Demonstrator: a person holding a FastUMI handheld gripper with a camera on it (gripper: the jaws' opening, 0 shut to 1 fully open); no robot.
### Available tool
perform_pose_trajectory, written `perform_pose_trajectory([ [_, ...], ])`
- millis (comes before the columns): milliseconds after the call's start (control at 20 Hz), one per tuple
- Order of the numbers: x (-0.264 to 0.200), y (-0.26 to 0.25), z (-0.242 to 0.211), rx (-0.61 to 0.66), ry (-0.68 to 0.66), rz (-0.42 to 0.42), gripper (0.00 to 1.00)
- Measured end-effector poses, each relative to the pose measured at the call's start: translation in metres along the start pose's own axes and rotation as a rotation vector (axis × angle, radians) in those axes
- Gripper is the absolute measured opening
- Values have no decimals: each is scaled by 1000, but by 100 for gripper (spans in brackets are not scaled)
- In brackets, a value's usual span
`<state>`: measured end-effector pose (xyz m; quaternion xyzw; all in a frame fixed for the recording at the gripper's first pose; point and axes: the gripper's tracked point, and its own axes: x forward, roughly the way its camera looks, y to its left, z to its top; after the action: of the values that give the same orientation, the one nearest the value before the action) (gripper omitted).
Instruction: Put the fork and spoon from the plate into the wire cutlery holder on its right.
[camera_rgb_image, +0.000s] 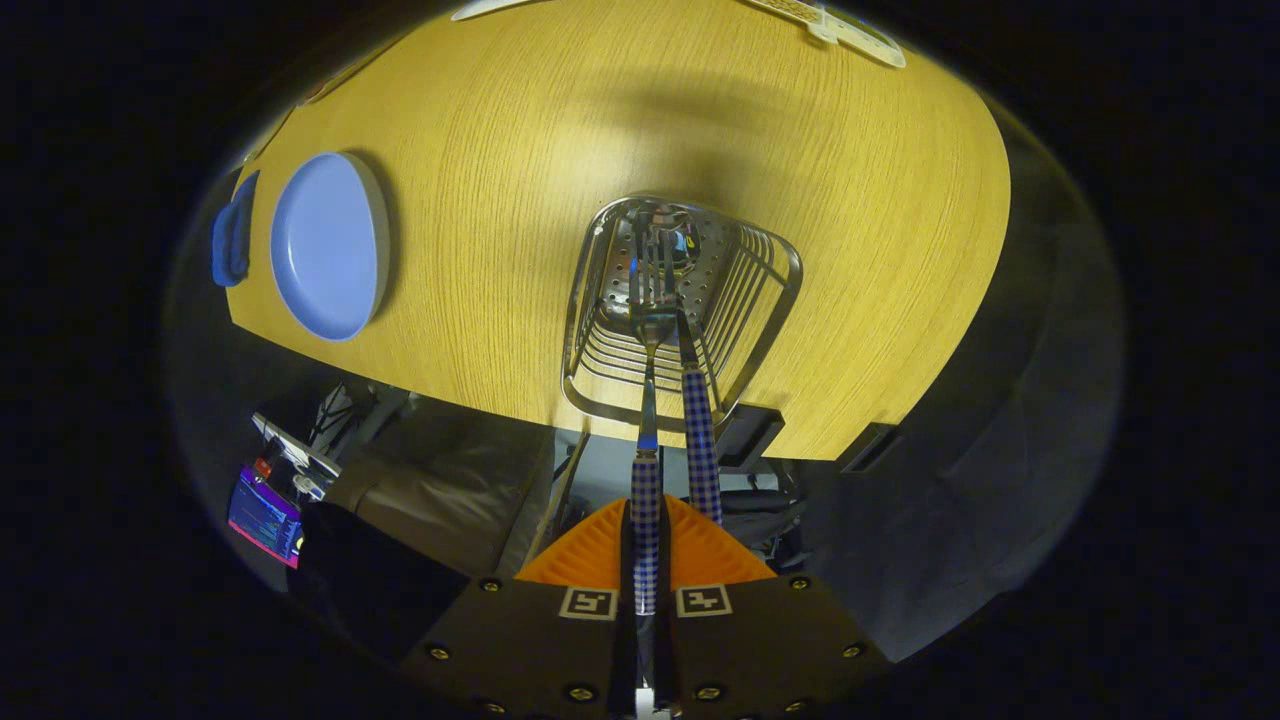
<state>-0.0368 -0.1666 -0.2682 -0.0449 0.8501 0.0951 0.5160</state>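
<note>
Gripper view: fork (655, 300) held by its checked handle, head down inside the wire cutlery holder (770, 300), tines near the perforated floor. Alongside it, a second checked handle, presumably the spoon (700, 440), already leaning in the holder, bowl hidden low among the reflections. Gripper (645, 560) closed on the fork's handle, both fingers (590, 560) pressed against it from either side. Holder standing on the wooden table (500, 150) near its front edge. Plate (325, 245) well off to the left of the holder, bare, with a blue cloth (232, 235) touching its far side. Step in hand, by the look of it: the last one, lowering the fork in. Next move, as a guess: ease a little lower until the tines rest, open the fingers, then lift straight back along the handle without snagging the wire rim or nudging the spoon.
</note>
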Motion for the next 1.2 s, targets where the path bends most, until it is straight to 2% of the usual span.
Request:
perform_pose_trajectory([
  [400,1,-2,10,-9,36,-21,7],
  [650,-7,-1,21,-26,-16,-40,13],
  [700,-8,1,19,-35,-32,-37,22],
  [750,-4,3,17,-41,-48,-38,40],
  [850,-10,4,12,-55,-86,-50,56],
  [900,-15,7,9,-57,-110,-48,59],
  [950,-16,8,6,-62,-141,-50,70],
  [1000,-21,7,5,-64,-178,-66,78],
  [1050,-27,5,4,-68,-219,-87,94],
  [1100,-34,4,3,-64,-258,-104,100],
  [1200,-38,6,-4,-51,-326,-122,99],
])
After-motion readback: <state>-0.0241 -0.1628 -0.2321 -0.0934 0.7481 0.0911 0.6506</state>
